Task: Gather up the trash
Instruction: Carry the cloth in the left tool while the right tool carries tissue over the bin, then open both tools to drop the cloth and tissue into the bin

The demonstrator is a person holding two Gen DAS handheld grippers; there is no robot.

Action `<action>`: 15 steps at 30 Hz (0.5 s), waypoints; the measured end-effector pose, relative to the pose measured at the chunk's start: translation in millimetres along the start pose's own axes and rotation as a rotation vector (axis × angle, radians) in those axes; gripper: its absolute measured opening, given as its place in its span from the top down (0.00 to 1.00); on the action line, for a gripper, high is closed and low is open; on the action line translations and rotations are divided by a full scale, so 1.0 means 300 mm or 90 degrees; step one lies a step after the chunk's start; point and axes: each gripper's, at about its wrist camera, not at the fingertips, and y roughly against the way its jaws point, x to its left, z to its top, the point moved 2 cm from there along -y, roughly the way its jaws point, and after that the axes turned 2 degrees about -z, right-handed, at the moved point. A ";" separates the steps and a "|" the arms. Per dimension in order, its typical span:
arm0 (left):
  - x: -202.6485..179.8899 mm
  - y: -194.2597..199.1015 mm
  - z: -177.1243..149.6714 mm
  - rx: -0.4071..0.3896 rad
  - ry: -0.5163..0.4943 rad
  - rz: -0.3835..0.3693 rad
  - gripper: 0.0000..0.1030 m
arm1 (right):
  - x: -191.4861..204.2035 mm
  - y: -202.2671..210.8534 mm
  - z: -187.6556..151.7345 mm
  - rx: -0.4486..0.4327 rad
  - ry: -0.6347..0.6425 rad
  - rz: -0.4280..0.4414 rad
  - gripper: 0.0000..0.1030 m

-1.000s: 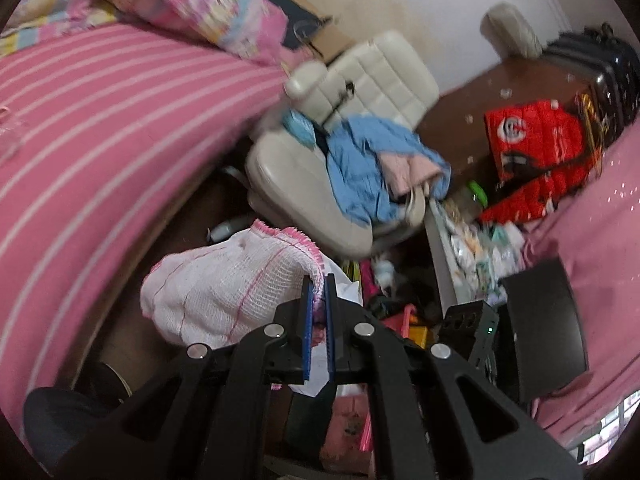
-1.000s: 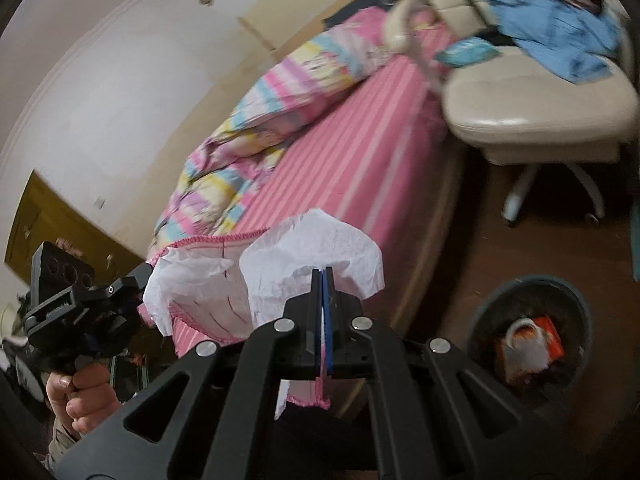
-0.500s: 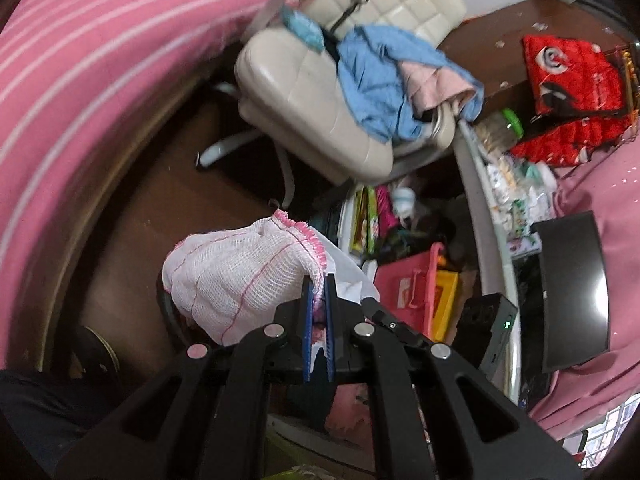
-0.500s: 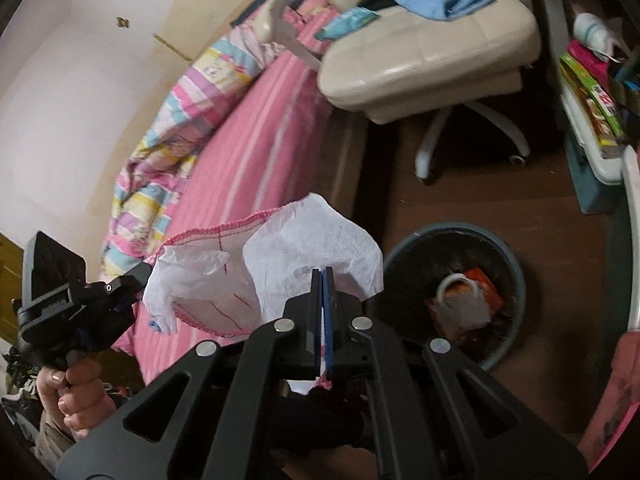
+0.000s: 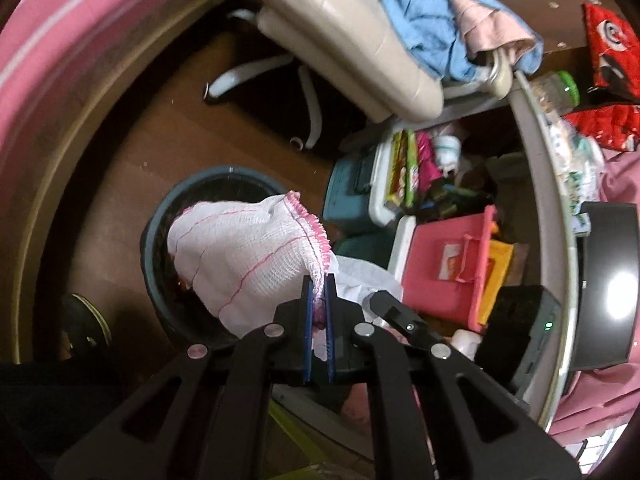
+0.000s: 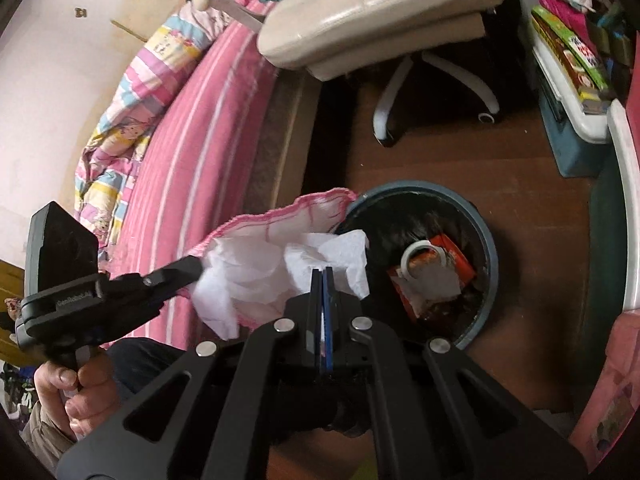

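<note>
A white mesh cloth with a pink fringe hangs like a pouch between both grippers, with crumpled white paper bunched inside it. My left gripper is shut on one fringed edge. My right gripper is shut on the near edge together with some of the paper. The bundle hangs over the left side of a round dark bin, which holds a red wrapper and a white ring. In the left wrist view the cloth covers much of the bin. The left gripper's tip shows in the right wrist view.
A cream office chair on a white wheeled base stands beyond the bin. The pink striped bed runs along the left. Teal and pink storage boxes crowd under the desk on the right. A hand grips the left tool. A shoe lies on the floor.
Both grippers have come down and tipped further downward, carrying the cloth and paper from beside the bed to over the bin. Both grips are unchanged.
</note>
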 end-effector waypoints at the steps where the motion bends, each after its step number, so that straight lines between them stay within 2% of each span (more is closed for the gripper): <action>1: 0.005 -0.022 -0.002 0.007 0.000 0.005 0.95 | -0.010 -0.011 -0.001 0.003 -0.002 -0.003 0.99; 11: 0.096 -0.243 -0.006 0.078 0.019 0.063 0.95 | -0.107 -0.146 -0.012 0.046 -0.040 -0.035 0.99; 15: 0.131 -0.305 0.003 0.097 0.006 0.104 0.95 | -0.120 -0.204 -0.024 0.067 -0.041 -0.051 0.99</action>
